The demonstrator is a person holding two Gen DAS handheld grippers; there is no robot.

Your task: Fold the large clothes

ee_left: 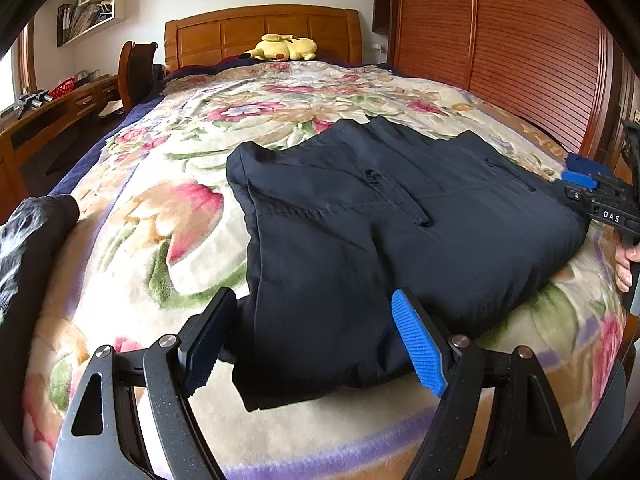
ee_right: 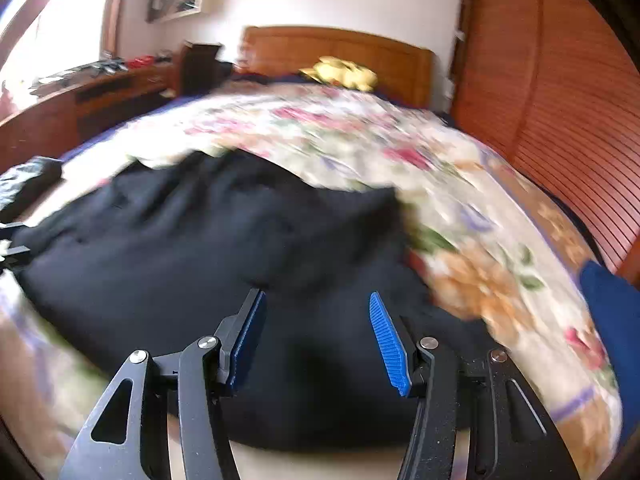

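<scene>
A dark navy garment (ee_left: 400, 232) lies folded on the floral blanket (ee_left: 168, 184) of the bed. My left gripper (ee_left: 312, 320) is open, its jaws wide apart just above the garment's near edge, holding nothing. My right gripper (ee_right: 316, 320) is open over the garment's right part (ee_right: 200, 248); that view is blurred by motion. In the left wrist view the right gripper (ee_left: 588, 188) shows at the garment's right edge, held by a hand.
A yellow plush toy (ee_left: 284, 48) lies by the wooden headboard (ee_left: 264, 28). A wooden wardrobe (ee_left: 520, 48) runs along the right. A desk (ee_left: 52, 108) and chair (ee_left: 136, 68) stand left. Another dark garment (ee_left: 28, 232) lies at the bed's left edge. A blue cloth (ee_right: 612, 320) is at right.
</scene>
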